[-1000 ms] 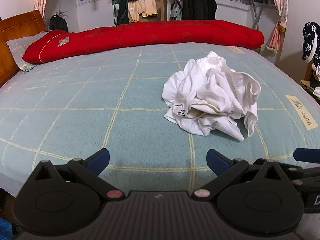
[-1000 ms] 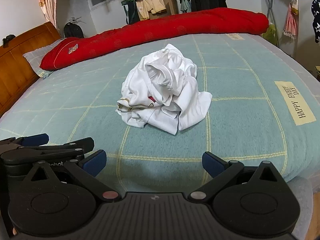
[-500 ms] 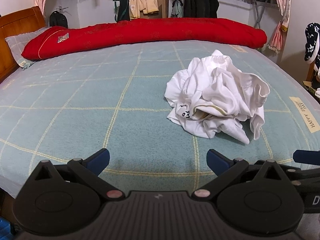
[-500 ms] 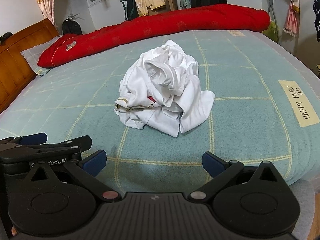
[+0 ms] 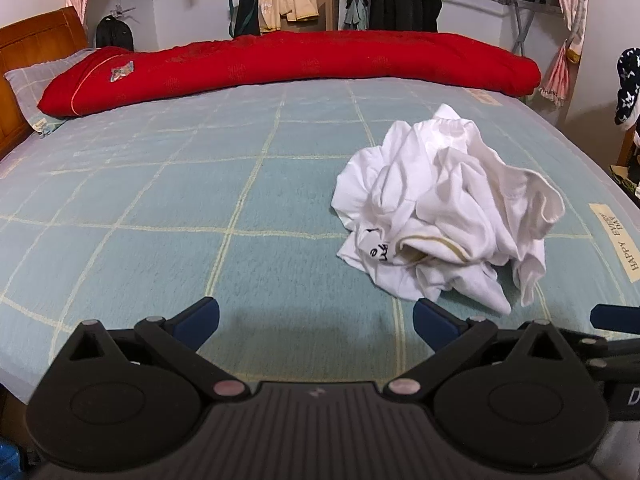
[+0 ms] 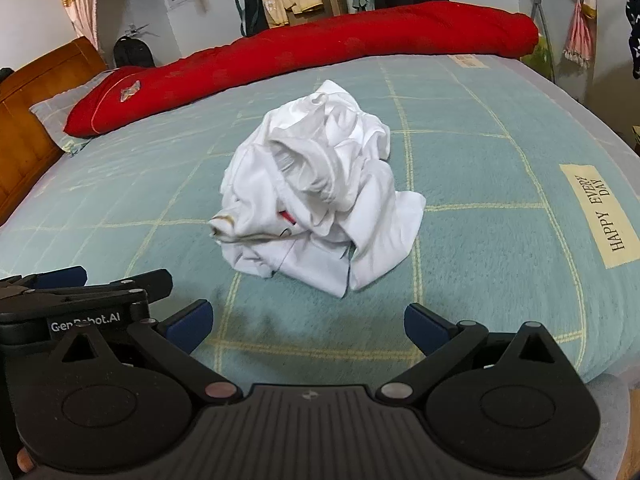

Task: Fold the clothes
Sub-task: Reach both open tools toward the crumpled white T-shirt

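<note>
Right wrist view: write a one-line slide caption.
Open right hand-held gripper faces a crumpled white garment on the teal checked blanket.

I can't tell what kind of garment the crumpled white clothing [image 5: 444,208] is; its folds bury most of the black lettering. My right gripper [image 5: 614,318] is cut off by the left view's right edge.

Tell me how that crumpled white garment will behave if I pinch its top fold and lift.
The white garment will probably drape limply and unfurl, since it lies in soft, loose folds. It looks thin and light, so it should lift easily. Its layers are tangled, so hidden parts may trail across the blanket.
</note>
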The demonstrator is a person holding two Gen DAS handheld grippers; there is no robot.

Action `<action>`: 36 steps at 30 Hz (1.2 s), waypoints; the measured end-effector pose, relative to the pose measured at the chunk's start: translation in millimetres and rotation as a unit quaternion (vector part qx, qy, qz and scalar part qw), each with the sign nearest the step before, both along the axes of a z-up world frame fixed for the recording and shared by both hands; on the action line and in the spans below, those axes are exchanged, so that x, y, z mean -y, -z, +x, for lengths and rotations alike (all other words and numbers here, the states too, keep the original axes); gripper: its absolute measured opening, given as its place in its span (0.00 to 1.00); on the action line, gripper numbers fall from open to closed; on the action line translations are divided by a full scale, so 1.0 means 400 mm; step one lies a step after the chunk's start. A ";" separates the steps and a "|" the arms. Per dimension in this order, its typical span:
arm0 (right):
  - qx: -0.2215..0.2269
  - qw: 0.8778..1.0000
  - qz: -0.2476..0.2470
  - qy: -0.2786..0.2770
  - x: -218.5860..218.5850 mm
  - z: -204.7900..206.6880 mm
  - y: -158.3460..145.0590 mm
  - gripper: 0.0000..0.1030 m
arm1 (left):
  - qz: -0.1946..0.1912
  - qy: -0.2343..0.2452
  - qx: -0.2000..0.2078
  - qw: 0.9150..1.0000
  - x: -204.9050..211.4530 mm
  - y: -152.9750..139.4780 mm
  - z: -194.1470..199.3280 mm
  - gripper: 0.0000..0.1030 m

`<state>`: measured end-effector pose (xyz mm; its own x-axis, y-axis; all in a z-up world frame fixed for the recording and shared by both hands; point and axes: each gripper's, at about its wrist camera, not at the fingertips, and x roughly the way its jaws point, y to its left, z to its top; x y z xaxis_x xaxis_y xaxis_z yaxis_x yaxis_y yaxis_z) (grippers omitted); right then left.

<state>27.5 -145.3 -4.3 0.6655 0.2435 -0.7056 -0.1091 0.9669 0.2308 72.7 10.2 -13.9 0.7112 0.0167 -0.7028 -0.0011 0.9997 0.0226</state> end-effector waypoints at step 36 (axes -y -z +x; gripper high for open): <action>0.059 0.994 -0.091 -0.016 0.039 0.206 0.046 1.00 | 0.019 0.038 -0.046 0.998 0.046 0.074 0.198 0.99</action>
